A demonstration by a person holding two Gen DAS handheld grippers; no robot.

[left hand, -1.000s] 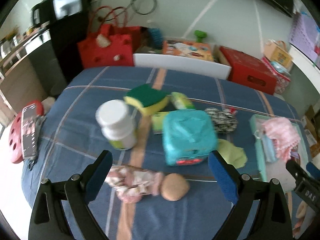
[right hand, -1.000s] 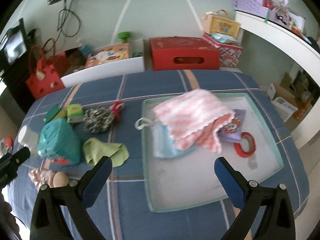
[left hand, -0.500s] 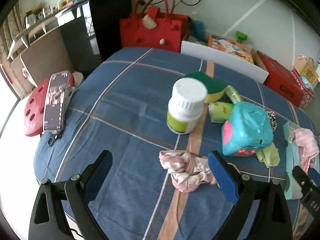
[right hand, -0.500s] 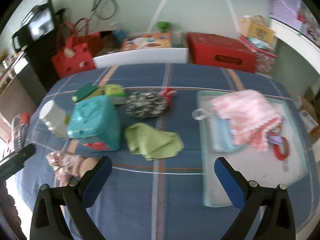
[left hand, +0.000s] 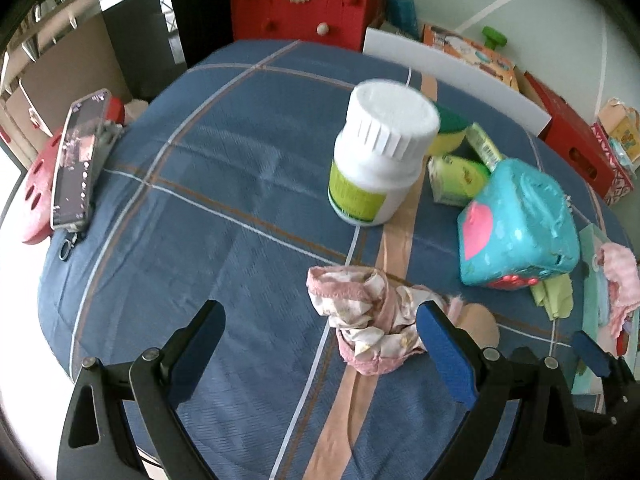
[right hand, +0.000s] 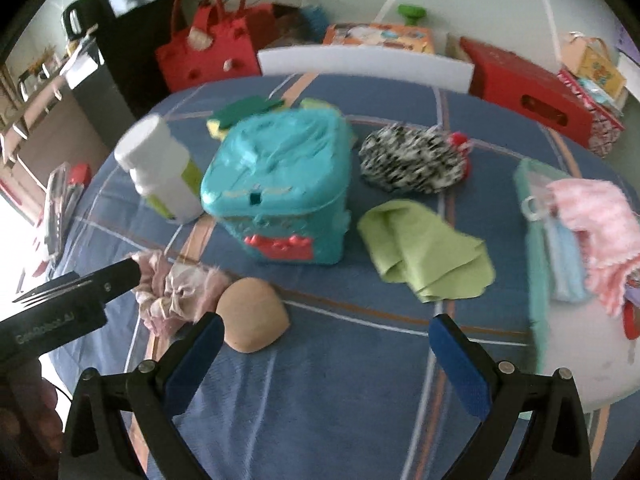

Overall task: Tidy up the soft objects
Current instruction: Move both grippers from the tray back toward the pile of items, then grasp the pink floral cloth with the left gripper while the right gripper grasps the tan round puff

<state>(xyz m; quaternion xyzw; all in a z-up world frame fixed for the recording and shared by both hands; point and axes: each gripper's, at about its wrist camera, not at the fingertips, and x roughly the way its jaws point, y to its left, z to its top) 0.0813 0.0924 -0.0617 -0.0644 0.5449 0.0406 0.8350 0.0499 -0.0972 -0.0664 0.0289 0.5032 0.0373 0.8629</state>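
On the blue plaid surface (left hand: 224, 184): my stock of soft things, part sorted.
Tray: pale green tray (right hand: 532, 280) at my right side, sitting on the cloth.
Tray contents: pink knitted cloth (right hand: 600, 220), a light blue piece (right hand: 564, 256) under it, a red ring (right hand: 630, 316) at the edge; more I cannot make out.
Done so far: I judge the tray items as already put away.
Left to sort: crumpled pink floral cloth (left hand: 368, 320), green cloth (right hand: 424, 248), black-and-white scrunchy piece (right hand: 412, 158), tan rounded pad (right hand: 252, 320), and the sponge (left hand: 452, 128) behind the bottle.
Progress: under halfway, by my count of loose pieces.
Not soft, likely to stay: white bottle (left hand: 380, 152), teal toy cube (right hand: 280, 184).
My left gripper (left hand: 320, 336): jaws wide, holding nothing, low over the floral cloth, right pad beside its edge.
My right gripper (right hand: 324, 356): jaws wide, holding nothing, left pad just beside the tan pad.
Off the surface: phone (left hand: 76, 160) on a red stool, well apart.
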